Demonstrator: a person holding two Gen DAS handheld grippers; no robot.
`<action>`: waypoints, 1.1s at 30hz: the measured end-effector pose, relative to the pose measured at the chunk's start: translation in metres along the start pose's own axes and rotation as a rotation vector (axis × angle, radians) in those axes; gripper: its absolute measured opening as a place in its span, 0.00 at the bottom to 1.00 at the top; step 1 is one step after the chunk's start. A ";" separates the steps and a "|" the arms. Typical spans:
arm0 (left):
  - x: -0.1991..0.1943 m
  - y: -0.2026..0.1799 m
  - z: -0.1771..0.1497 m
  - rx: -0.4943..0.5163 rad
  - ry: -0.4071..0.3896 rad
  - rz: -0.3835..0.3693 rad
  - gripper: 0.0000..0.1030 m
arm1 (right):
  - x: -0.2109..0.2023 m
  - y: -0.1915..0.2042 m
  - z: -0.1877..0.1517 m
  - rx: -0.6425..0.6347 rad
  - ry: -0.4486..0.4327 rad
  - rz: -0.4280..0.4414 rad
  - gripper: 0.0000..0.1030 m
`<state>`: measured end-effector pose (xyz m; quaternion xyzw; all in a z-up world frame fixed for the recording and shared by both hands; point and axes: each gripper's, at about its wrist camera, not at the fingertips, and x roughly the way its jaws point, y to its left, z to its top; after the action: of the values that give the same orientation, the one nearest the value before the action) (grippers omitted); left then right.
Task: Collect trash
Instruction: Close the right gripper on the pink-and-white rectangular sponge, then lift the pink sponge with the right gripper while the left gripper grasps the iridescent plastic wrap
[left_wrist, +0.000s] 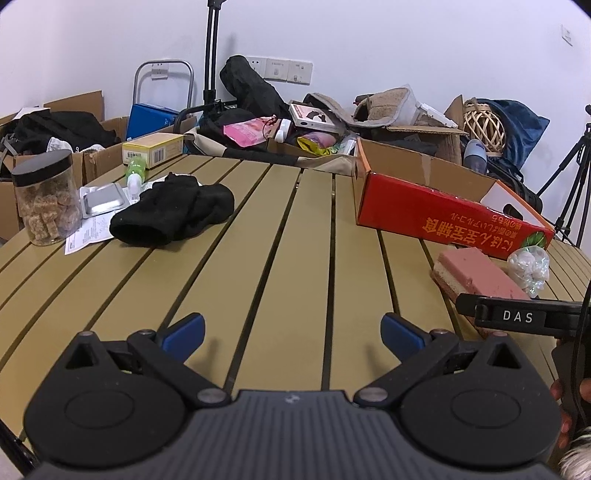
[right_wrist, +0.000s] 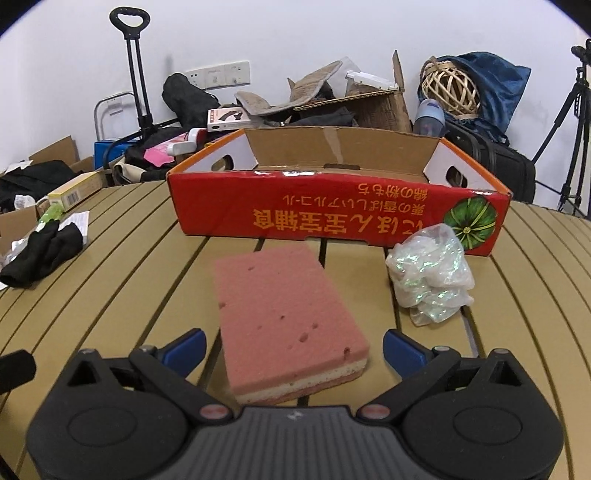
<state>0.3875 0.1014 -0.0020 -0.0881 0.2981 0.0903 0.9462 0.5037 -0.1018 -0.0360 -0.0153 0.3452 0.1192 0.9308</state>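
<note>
My right gripper (right_wrist: 293, 349): the blue fingertips are spread wide and pinch nothing; it sits low over the slatted table (right_wrist: 129, 280).
Sponge (right_wrist: 284, 317): the pink sponge lies flat on the table directly ahead of my right gripper, its near end reaching in between the two fingertips without touching either that I can see.
Sponge axis: its long side runs away from me toward the red box (right_wrist: 332, 218), turned slightly so the near end sits a little to the right; pink face up, a pale layer showing along the near edge.
Crumpled plastic wrapper (right_wrist: 430, 273): it rests to the right of the sponge, just in front of the box's right corner, ahead of and outside my right fingertip.
Red box: open at the top, standing across the table beyond the sponge, long side facing me, its print upside down.
My left gripper (left_wrist: 293, 332): fingertips also spread apart and holding nothing, over bare slats.
From the left view: the sponge lies far to the right, partly behind my right gripper's black body.
Black cloth (left_wrist: 173, 210): heaped at the table's left, well apart from both grippers.
Jar (left_wrist: 46, 197): upright with a black lid, left of the cloth.
</note>
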 end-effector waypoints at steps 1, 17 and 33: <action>0.001 0.001 0.000 -0.002 0.001 0.000 1.00 | 0.001 0.000 0.001 0.002 0.003 0.006 0.90; -0.003 0.004 0.003 -0.028 -0.006 -0.016 1.00 | -0.016 0.009 -0.004 -0.033 -0.054 -0.003 0.70; -0.008 -0.010 0.001 -0.037 -0.006 -0.073 1.00 | -0.084 -0.049 -0.021 0.075 -0.171 -0.079 0.70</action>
<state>0.3835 0.0909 0.0046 -0.1162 0.2903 0.0613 0.9479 0.4403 -0.1696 0.0000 0.0163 0.2681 0.0702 0.9607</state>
